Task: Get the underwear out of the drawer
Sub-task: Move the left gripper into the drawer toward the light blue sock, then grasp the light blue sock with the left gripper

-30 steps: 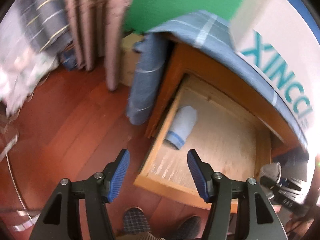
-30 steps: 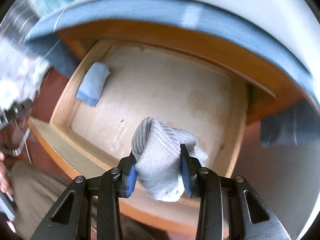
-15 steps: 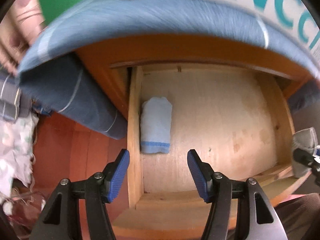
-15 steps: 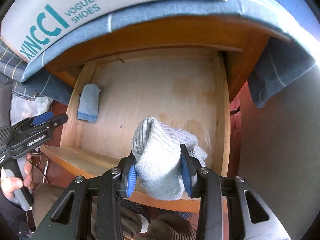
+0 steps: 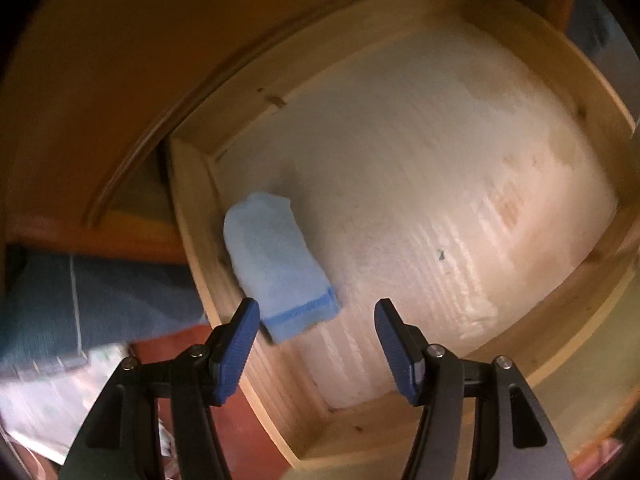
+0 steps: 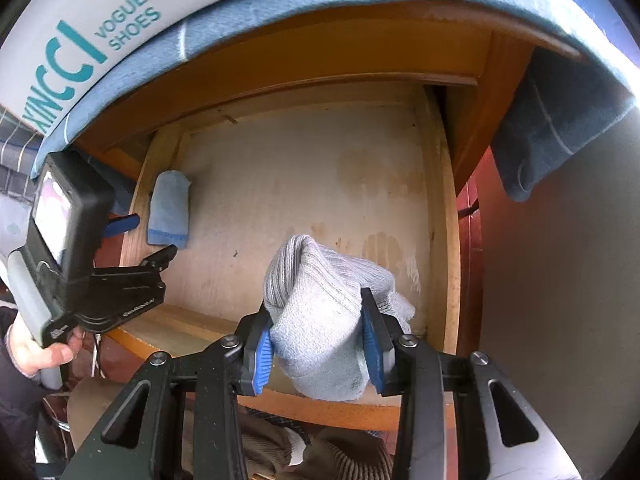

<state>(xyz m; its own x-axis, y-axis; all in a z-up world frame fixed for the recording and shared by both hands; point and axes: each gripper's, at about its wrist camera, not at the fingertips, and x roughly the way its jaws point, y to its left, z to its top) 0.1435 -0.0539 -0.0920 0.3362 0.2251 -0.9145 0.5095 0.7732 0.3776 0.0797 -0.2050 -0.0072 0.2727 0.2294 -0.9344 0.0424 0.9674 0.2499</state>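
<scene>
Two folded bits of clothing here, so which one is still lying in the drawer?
The light blue folded piece, flat against the drawer's left wall. The grey ribbed one is pinched in the right gripper, above the drawer's front.

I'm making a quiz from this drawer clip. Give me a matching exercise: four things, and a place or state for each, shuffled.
Things:
1. grey garment
2. blue garment
3. left claw
4. shoe box

Places or states:
A. open, empty
B. lying by the drawer's left wall
C. on top of the cabinet
D. clamped in the right claw

Pairs: 1-D, 2-B, 3-A, 4-C
</scene>
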